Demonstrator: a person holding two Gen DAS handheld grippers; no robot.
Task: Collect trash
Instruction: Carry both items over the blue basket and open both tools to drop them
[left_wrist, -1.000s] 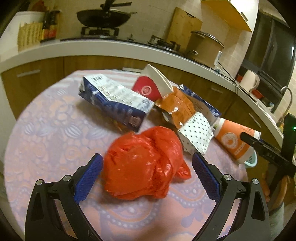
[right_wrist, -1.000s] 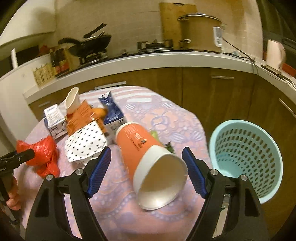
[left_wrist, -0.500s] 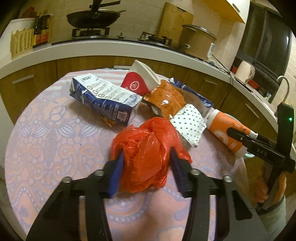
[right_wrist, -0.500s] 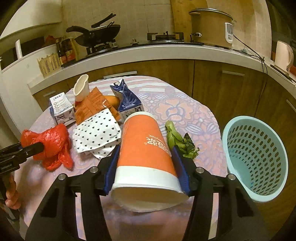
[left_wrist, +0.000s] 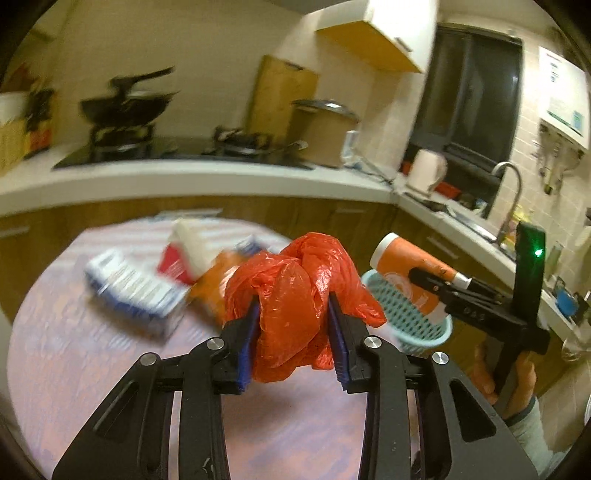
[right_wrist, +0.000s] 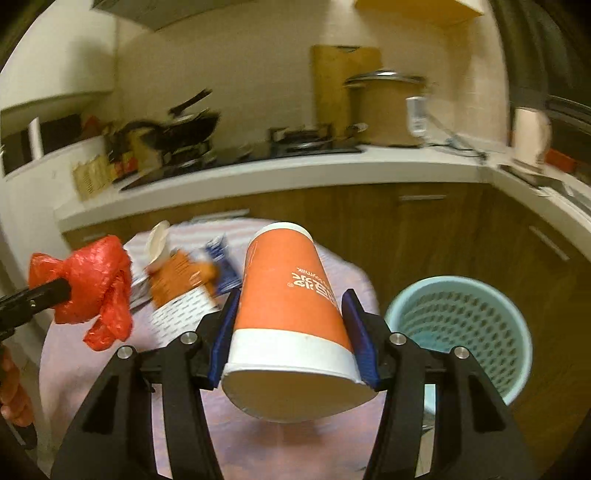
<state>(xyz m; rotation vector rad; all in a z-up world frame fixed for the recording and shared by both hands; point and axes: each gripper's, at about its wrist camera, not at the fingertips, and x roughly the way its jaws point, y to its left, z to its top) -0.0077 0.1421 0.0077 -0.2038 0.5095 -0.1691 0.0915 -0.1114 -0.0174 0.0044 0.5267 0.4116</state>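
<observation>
In the right wrist view, at left of frame, the left gripper is closed on the red plastic bag, lifted off the bench. At centre the right gripper clamps the orange paper cup, base pointing away. The blue basket sits lower right, nearer the right gripper

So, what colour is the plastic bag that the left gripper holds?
Red-orange; the plastic bag shows best in the left wrist view, clamped in the left gripper.
</observation>
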